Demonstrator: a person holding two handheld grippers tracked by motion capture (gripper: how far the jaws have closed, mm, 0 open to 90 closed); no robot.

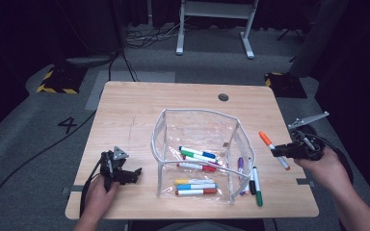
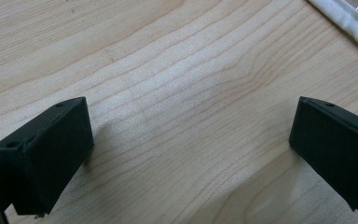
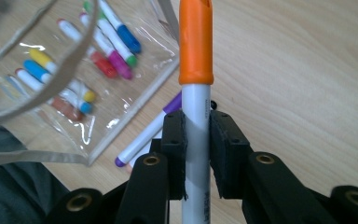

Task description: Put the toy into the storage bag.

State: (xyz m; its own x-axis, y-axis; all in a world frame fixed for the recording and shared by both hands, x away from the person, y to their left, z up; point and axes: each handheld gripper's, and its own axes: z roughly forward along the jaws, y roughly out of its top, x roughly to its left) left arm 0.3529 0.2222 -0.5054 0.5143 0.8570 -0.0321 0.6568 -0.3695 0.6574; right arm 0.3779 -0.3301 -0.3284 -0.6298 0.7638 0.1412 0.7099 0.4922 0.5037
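Progress: six markers lie inside clear pouch | orange marker is clamped in right tool, right of pouch | three markers remain on bench | left tool is held apart, empty.

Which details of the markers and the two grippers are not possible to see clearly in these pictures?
- Print on the orange marker: right gripper view, hidden by the pads of the right gripper clamped on it; its lower end is cut off by the bottom edge.
- Purple marker: right gripper view, partly behind the jaws.
- Markers beside the clear pouch: high view, too small to count surely.
- Left gripper: left gripper view, jaw bases cut off by the edges.
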